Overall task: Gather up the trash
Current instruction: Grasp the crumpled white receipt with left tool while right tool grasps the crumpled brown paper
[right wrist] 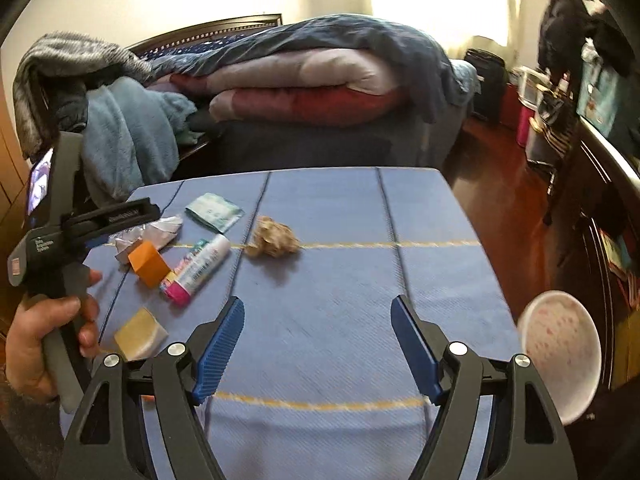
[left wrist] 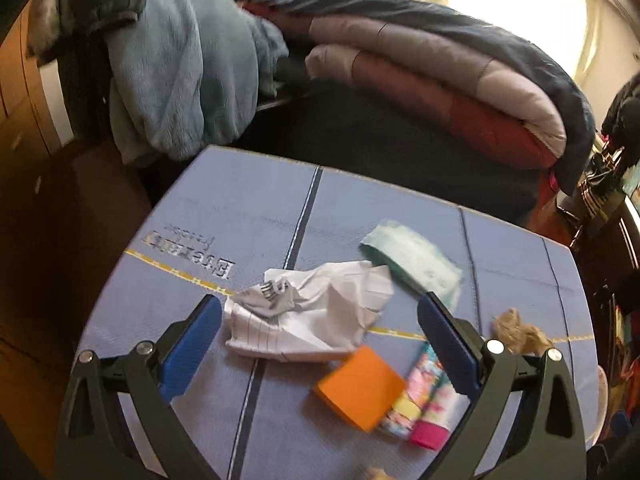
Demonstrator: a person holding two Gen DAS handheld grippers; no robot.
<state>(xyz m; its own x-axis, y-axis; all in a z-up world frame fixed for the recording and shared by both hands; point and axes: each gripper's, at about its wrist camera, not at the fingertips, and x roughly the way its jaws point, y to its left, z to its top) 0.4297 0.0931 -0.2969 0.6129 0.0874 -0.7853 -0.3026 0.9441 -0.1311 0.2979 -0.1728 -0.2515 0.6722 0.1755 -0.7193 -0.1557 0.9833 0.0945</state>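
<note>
The right gripper is seen nearest, jaws wide apart over bare blue mat with nothing between them. The left gripper is likewise spread wide and empty, poised above the clutter, a person's hand on its handle.

Just beyond the left gripper's pads, the crumpled lined paper is noted, with an orange block and a printed tube with a pink cap lying close against it. A yellowish pad rests near the mat's edge. Further out, a teal packet and a crumpled brown wad are found, the wad well apart from the rest. A white bin is observed off the mat's right side. A bed with folded bedding stands behind.

Risks: since trash and keepable items lie touching, the block or tube could be caught with the paper. Loose paper may spring free from a shallow pinch. A drop short of the bin is judged possible, as it sits off to one side.
</note>
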